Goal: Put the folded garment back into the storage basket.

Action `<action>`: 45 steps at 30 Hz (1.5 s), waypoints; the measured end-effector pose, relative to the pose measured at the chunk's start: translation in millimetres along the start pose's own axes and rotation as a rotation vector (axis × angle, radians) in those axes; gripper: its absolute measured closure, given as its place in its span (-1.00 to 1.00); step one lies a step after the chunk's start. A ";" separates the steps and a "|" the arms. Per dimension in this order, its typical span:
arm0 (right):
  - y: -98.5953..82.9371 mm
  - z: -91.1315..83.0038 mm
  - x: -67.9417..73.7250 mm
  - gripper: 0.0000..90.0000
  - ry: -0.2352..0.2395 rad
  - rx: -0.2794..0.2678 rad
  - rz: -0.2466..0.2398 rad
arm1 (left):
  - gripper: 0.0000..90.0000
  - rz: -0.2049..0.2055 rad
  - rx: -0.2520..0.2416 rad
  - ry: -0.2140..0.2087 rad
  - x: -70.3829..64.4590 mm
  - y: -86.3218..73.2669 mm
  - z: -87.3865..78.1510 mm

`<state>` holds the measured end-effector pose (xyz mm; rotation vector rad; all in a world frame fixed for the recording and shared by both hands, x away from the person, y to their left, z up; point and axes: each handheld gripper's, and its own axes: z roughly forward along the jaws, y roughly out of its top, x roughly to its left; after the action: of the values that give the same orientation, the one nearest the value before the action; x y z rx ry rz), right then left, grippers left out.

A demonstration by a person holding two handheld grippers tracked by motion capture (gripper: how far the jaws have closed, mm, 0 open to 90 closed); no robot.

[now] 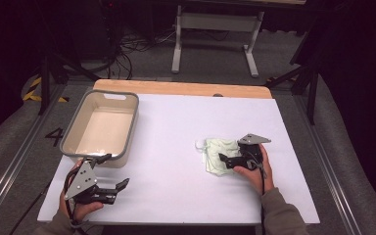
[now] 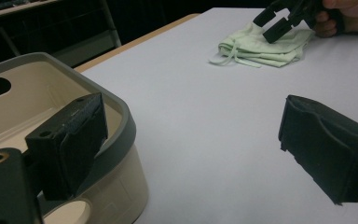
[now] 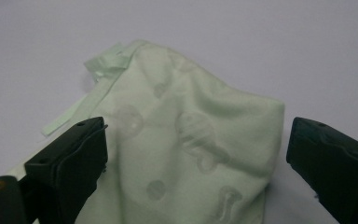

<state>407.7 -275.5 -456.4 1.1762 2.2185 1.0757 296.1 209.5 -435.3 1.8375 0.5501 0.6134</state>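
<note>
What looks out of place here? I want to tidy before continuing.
Little stands out: the pale green cloth lies loosely folded on the table, its ties trailing to one side, under the open right gripper. The bin sits upright.

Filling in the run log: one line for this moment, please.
right gripper: open over pale green folded cloth | left gripper: open, beside beige bin | cloth: flat on white table, not gripped

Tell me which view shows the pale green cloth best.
The right gripper view: the cloth lies close between the open right gripper, its faint print and ties clear. The high view shows it small; the left gripper view, folded in the distance.
</note>
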 end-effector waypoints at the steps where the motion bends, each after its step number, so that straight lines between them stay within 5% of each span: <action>1: 0.0 0.0 0.0 -0.86 0.000 0.000 0.000 | -0.80 0.003 -0.001 0.001 0.1 0.0 0.2; 9: 0.3 5.4 -1.5 -0.90 -0.012 0.054 0.036 | -0.79 0.001 0.001 0.001 0.1 0.0 0.2; 12: 1.1 8.5 -2.5 -0.97 0.019 0.092 0.062 | -0.79 0.013 0.009 -0.002 0.1 0.1 0.6; 17: 2.0 9.6 2.8 -0.96 0.042 0.109 0.032 | -0.77 0.014 0.021 -0.020 -0.2 0.4 1.9; 23: 1.6 7.0 7.8 -0.60 0.070 0.087 0.012 | -0.76 0.012 0.022 -0.017 0.2 0.4 2.2; 26: 1.1 5.3 10.4 -0.25 0.101 0.066 0.008 | -0.75 0.003 0.023 -0.023 -0.3 0.0 2.8; 27: 0.8 4.2 11.8 0.01 0.133 0.060 0.001 | -0.75 0.002 0.024 -0.024 -0.5 0.0 2.9; 32: -0.2 2.7 11.8 0.51 0.219 0.061 0.011 | -0.75 0.009 0.027 -0.024 -0.2 -0.3 2.9; 45: -0.7 -5.4 16.9 0.60 0.205 -0.013 -0.013 | -0.74 0.011 0.032 -0.021 0.6 -0.8 2.5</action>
<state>394.3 -264.2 -453.6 1.0875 2.3640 1.2531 298.0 208.4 -436.7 1.8760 0.5389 0.5945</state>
